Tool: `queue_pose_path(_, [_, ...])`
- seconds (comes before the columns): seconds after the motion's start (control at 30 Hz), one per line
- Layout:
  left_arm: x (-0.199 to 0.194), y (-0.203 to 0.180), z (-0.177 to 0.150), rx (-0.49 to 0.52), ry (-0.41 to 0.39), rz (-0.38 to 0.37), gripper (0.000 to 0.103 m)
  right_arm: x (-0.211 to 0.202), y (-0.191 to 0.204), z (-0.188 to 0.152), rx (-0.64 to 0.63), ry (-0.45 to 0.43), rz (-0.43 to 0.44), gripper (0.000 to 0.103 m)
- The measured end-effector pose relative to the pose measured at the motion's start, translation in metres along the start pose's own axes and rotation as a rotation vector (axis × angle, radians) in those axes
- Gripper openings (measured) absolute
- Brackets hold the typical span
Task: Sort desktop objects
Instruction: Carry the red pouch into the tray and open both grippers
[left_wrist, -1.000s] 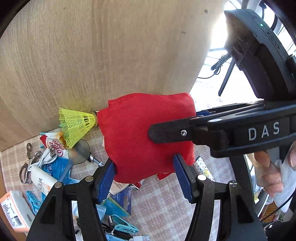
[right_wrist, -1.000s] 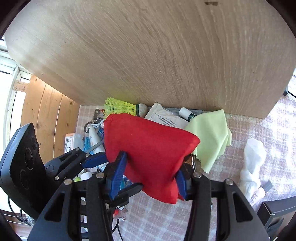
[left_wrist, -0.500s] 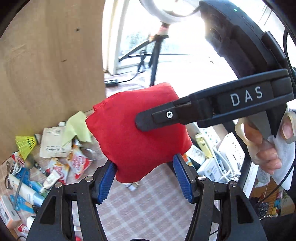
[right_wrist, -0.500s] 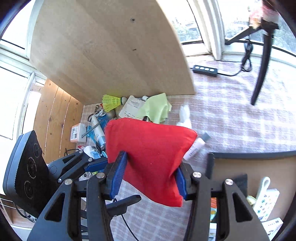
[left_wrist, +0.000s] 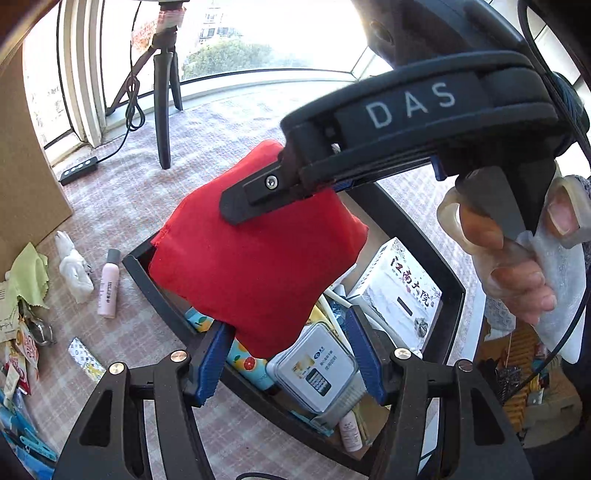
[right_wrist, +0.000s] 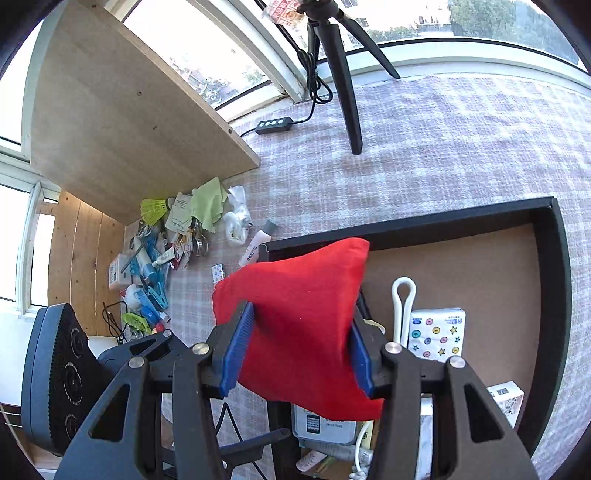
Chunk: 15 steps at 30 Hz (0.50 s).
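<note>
Carried across from the cluttered corner under the wooden board (right_wrist: 122, 122), the red pouch (left_wrist: 255, 269) is now shown above the black-walled tray (left_wrist: 448, 280), whereas a second earlier the shuttlecock and sachets lay directly behind it. Left of the tools, the unsorted heap is seen well apart: a green cloth (right_wrist: 208, 203), a yellow shuttlecock (right_wrist: 153, 211), a white crumpled wrapper (left_wrist: 75, 269) and a pink bottle (left_wrist: 109, 284) lying on the checked tablecloth (right_wrist: 424, 140). At centre, the left gripper (left_wrist: 290, 350) is held partly open with its left pad against the pouch's lower corner; whether the right pad presses the cloth cannot be told from this view. The right gripper (right_wrist: 301, 350) is shown closed on the pouch, both blue pads dented into its sides. To the right, beneath and beyond the pouch, the tray's contents are seen: a white printed box (left_wrist: 397, 291), a grey-lidded tin (left_wrist: 317, 373), a tissue pack (right_wrist: 436, 332) and a white loop (right_wrist: 402, 306), with bare brown floor further on. The pouch is judged to be soft, light and shapeless, since it sags and creases between the pads; a hold on opposite edges, as here, is judged best to keep it from folding or slipping.
</note>
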<state>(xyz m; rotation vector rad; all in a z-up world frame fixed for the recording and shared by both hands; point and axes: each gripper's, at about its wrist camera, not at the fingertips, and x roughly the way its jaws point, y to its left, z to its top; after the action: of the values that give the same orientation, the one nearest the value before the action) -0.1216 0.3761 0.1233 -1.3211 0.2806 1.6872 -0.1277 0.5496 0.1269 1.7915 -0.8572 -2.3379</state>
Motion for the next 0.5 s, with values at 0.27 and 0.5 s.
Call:
queue_pose_path(0.27, [0.011,-0.001,-0.009,-0.029,0.04,0.035,0.058,0.001,-0.021,-0.005,0.032,0.014,-0.028,0.05])
queue_pose_path(0.5, [-0.009,0.021,-0.02,-0.068,0.014,0.061,0.058,-0.002,-0.017,-0.007,-0.001,-0.045,-0.108,0.053])
